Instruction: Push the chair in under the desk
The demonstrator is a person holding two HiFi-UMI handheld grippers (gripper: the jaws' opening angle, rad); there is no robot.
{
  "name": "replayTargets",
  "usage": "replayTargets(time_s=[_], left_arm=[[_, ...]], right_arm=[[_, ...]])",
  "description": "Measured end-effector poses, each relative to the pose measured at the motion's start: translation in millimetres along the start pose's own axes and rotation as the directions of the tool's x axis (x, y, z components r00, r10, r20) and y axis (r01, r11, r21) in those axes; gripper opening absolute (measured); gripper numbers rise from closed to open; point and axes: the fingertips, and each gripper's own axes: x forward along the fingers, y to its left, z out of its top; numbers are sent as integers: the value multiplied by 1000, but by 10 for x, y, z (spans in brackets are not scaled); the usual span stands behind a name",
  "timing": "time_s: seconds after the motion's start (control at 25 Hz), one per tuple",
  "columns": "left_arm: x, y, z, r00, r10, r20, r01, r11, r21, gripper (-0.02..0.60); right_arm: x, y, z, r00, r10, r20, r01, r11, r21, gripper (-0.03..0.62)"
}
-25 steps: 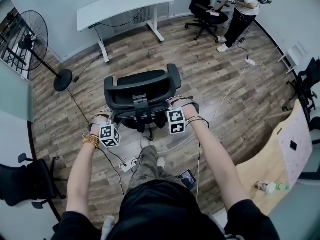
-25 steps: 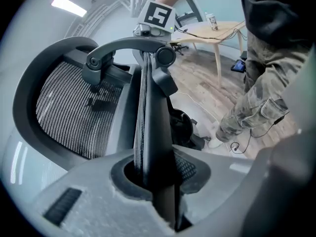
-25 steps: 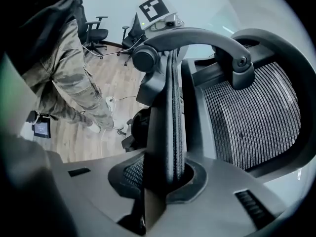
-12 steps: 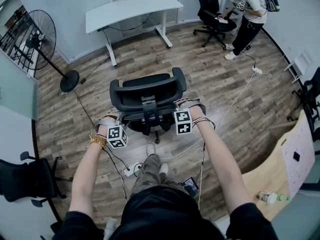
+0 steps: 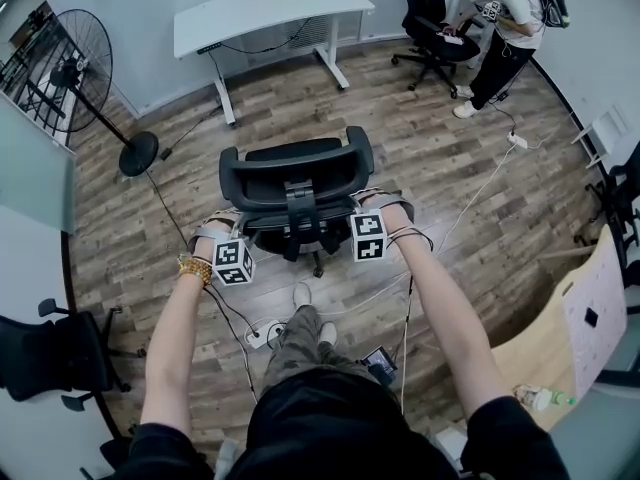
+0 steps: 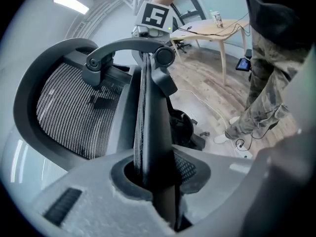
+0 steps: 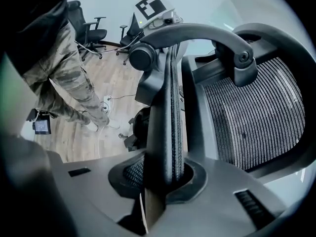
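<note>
A black mesh office chair (image 5: 295,173) stands in the middle of the wood floor, its back turned to me. It faces the white desk (image 5: 270,3) by the far wall, with a stretch of floor between them. My left gripper (image 5: 224,232) is shut on the left edge of the backrest (image 6: 148,107). My right gripper (image 5: 376,206) is shut on the right edge (image 7: 170,107). In the left gripper view (image 6: 153,174) and the right gripper view (image 7: 165,177) the mesh rim is pinched between the pads. The headrest bar (image 6: 128,46) arches above.
A standing fan (image 5: 70,63) is at the far left, its cable trailing over the floor. A person (image 5: 505,18) stands by another black chair (image 5: 430,13) at the far right. A power strip (image 5: 262,334) lies by my feet. A wooden table (image 5: 540,343) is at my right, a third chair (image 5: 50,358) at my left.
The chair has rolled forward toward the white desk with both grippers still clamped on its backrest, and I have stepped after it.
</note>
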Motion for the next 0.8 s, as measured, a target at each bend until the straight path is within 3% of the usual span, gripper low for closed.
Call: replayTargets(time_s=[0.8], left_arm=[[314,505,-261,1000,5,-2,-5,1000,7,92]], right_arm=[[340,-538,-104,1000,-12,-3,12,1000,3,63]])
